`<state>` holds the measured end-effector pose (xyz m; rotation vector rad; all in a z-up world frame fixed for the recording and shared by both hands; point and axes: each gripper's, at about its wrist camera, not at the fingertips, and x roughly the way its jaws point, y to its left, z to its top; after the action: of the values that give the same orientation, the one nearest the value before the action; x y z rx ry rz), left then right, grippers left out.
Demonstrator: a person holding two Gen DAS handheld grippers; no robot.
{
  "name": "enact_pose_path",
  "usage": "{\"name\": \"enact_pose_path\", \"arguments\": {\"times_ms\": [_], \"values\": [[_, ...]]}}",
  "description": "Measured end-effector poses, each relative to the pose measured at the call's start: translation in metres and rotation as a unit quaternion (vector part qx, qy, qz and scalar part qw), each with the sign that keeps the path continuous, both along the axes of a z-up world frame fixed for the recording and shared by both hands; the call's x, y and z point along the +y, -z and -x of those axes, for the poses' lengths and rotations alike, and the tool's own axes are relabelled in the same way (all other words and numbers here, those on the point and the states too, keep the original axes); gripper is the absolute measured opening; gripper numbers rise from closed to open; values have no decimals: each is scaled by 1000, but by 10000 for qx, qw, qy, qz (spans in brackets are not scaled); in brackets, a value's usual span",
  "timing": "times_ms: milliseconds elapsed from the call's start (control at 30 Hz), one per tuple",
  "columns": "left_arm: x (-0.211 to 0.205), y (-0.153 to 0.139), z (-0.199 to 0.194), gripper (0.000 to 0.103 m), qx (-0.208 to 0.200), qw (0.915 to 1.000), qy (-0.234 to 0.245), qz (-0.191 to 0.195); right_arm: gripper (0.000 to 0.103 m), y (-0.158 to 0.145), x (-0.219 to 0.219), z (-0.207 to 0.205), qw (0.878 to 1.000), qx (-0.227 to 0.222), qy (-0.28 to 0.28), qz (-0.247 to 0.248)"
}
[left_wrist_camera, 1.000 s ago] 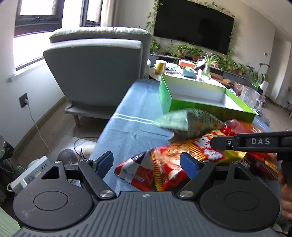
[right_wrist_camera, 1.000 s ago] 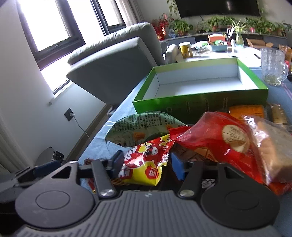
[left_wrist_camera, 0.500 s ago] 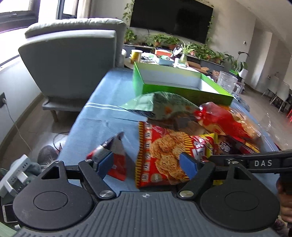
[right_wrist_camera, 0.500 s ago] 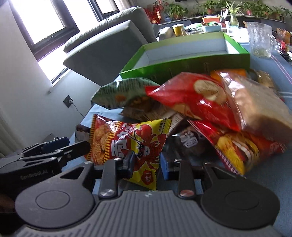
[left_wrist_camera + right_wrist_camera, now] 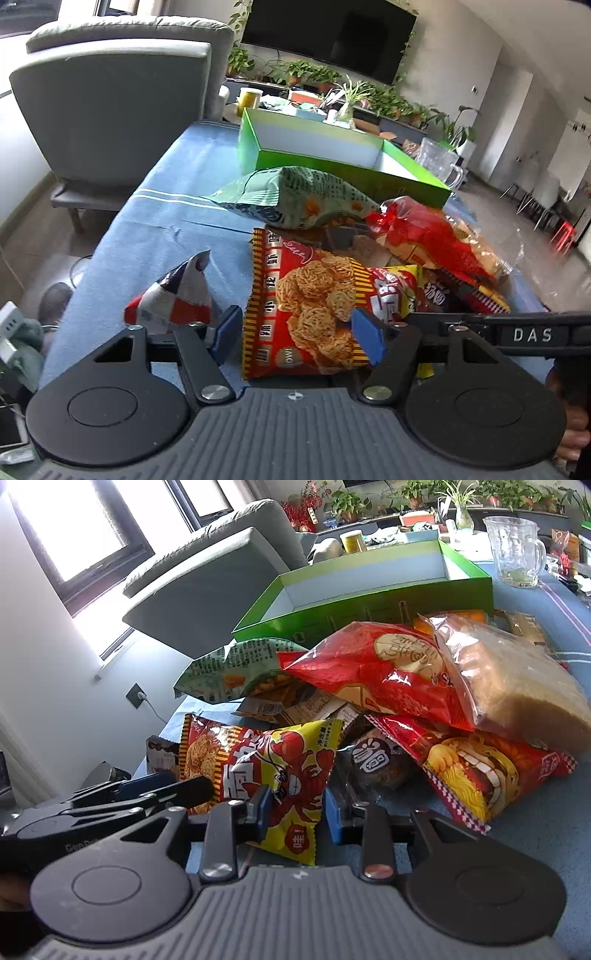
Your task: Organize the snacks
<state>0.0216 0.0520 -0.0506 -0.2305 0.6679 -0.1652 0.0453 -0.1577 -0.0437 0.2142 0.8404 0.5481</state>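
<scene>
A pile of snack bags lies on the blue tablecloth (image 5: 159, 221) in front of an empty green box (image 5: 332, 155), which also shows in the right wrist view (image 5: 369, 587). A red-and-yellow noodle snack bag (image 5: 310, 302) lies at the pile's near edge. My left gripper (image 5: 297, 334) is open with its blue pads on either side of this bag's near end. My right gripper (image 5: 295, 810) straddles the same bag's yellow corner (image 5: 284, 775), jaws narrowly apart. A small red-white packet (image 5: 173, 295) lies to the left.
A green chip bag (image 5: 295, 199), a red bag (image 5: 380, 672), a clear bag of biscuits (image 5: 509, 679) and a dark packet (image 5: 373, 764) make up the pile. A glass jug (image 5: 515, 550) stands right of the box. A grey armchair (image 5: 110, 92) is beyond the table's left edge.
Both grippers have drawn back to the near edge of the pile and dropped lower. The noodle bag now lies flat between both sets of fingers. The right jaws have narrowed.
</scene>
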Motion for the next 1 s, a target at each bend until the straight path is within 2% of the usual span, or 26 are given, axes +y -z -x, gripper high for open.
{"name": "enact_pose_path", "arguments": {"times_ms": [100,233,467,733,800,1000], "values": [[0,1,1,59,-69,10000,32,34,89,0,1,0,10000,-31,18,6],[-1,-2,4,48,-173,9996,183,128,90,1,0,0,10000,-32,24,-24],[-7,-8,9,48,-229,9993,234,197,91,-3,-2,4,9999,-37,42,-87],[-13,-49,22,48,-823,9962,226,168,91,-30,-10,15,9985,-452,65,-302],[-14,-59,17,48,-916,9953,221,217,91,-40,-12,14,9974,-591,76,-407],[-28,-83,-10,48,-1220,9922,254,-28,91,-62,-15,-8,9938,-969,209,-499]]}}
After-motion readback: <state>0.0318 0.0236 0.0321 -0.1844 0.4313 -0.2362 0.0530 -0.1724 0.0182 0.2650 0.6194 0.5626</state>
